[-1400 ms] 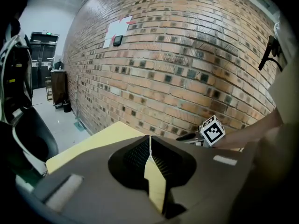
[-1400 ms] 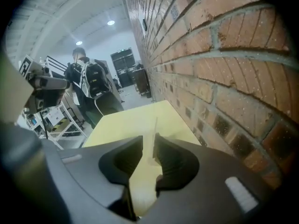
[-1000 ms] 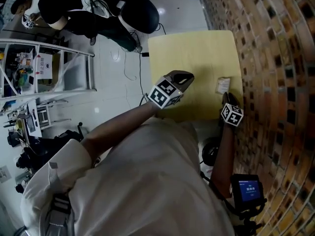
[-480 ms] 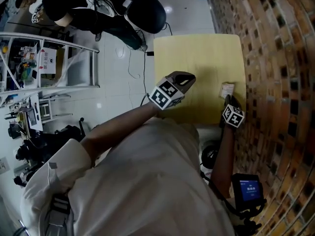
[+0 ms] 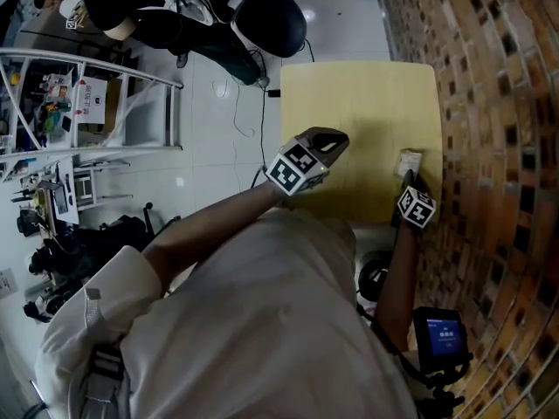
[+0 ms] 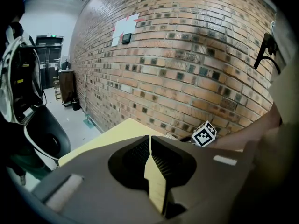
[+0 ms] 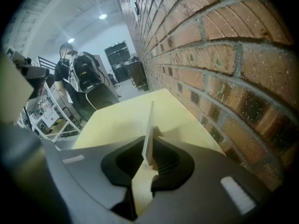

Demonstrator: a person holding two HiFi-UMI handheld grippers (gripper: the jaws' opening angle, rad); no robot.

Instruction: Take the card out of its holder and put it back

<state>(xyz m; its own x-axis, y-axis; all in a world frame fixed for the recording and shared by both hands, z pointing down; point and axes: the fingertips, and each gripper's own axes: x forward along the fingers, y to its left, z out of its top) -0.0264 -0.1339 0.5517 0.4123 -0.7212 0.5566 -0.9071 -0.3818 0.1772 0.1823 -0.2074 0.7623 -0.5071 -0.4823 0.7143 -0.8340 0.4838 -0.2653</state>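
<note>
A pale card (image 7: 149, 125) stands on edge in its small holder (image 5: 409, 160) near the right edge of the yellow table (image 5: 358, 103). My right gripper (image 5: 409, 178) sits right behind the holder. In the right gripper view its jaws (image 7: 148, 148) are closing with the card upright between them, and I see no firm press of the pads. My left gripper (image 5: 336, 136) hovers over the table's near left part. Its jaws are shut with nothing between them (image 6: 150, 141). The right gripper's marker cube (image 6: 204, 134) shows beyond the left one.
A brick wall (image 5: 498, 103) runs close along the table's right side. A person in black with a backpack (image 5: 201, 16) stands beyond the table's far left corner. A metal rack (image 5: 87, 103) is at left. A device with a blue screen (image 5: 441, 339) hangs by my right elbow.
The right gripper has edged slightly closer to the card holder. The left gripper has held its place. The head view has drifted a little.
</note>
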